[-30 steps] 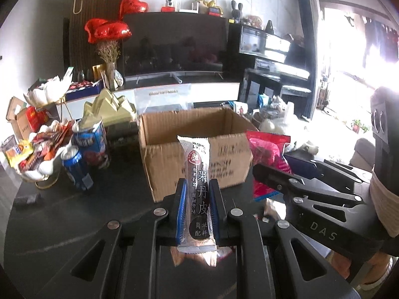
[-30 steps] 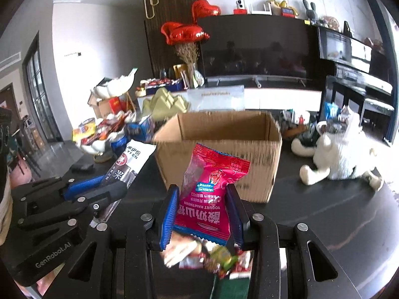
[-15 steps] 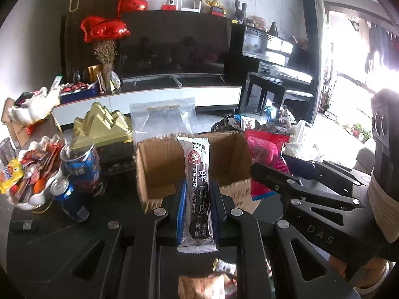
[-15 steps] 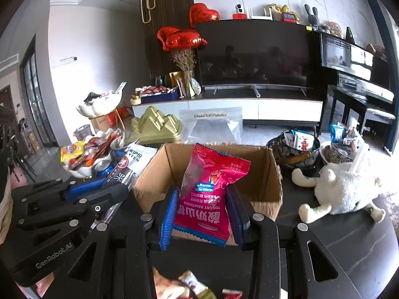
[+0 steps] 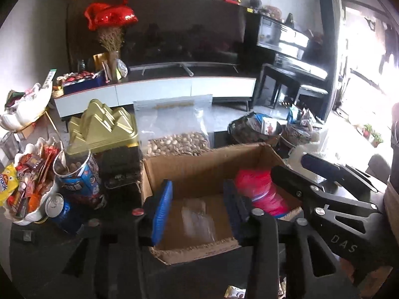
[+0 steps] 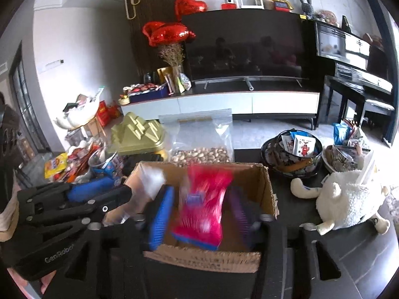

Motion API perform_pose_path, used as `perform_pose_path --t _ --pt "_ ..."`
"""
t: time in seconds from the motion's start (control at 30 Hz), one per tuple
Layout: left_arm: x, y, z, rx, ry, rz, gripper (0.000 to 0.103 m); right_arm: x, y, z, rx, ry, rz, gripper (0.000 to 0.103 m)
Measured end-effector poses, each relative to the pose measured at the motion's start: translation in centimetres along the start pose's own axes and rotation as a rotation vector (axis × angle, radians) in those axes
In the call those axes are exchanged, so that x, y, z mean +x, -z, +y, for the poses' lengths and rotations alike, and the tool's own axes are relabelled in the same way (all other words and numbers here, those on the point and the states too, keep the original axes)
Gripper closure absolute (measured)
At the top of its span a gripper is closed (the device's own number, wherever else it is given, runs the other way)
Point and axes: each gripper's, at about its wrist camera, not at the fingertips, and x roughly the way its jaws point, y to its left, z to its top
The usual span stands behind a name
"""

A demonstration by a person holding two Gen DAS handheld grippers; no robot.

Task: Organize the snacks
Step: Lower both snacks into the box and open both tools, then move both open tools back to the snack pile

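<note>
An open cardboard box stands on the dark table; it also shows in the right wrist view. My left gripper is open above the box. The white snack bar lies blurred on the box floor between its fingers. My right gripper is open above the box too. The red yogurt-hawthorn pack is blurred between its fingers, loose and dropping into the box. It shows in the left wrist view at the box's right side. Each gripper appears in the other's view.
A bag of pistachios and a gold pyramid box stand behind the box. Cans and a snack bowl are left. A dark bowl of packets and a plush sheep are right. Loose wrappers lie near me.
Both grippers moved forward over the box and opened. The snack bar dropped out of the left gripper into the box. The red pack slipped free of the right gripper.
</note>
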Motion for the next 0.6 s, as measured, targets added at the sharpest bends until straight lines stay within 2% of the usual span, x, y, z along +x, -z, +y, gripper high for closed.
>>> perform_pose_path --t 0.07,0.17,0.2,0.5,0.6 --pt "-0.6 0.3 0.4 -0.017 -0.013 -0.010 0.057 0.0 0.1 -0.1 0.003 0.010 0.000 0.040" --pt "-2.2 1.1 0.3 -0.007 -0.050 -0.043 0.046 -0.6 0.9 0.0 0.005 0.006 0.011 0.040" --pt "-2.8 1.5 0.2 -0.006 -0.061 -0.053 0.046 -1.0 1.2 0.1 0.001 0.009 0.011 0.040" --pt "-8.1 4.5 -0.4 -0.006 -0.060 -0.114 0.035 -5.2 4.0 1.4 -0.032 0.006 -0.008 0.040" --pt "-9.2 5.7 -0.6 -0.009 -0.043 -0.110 0.032 -6.9 5.0 2.0 -0.052 0.001 -0.020 0.040"
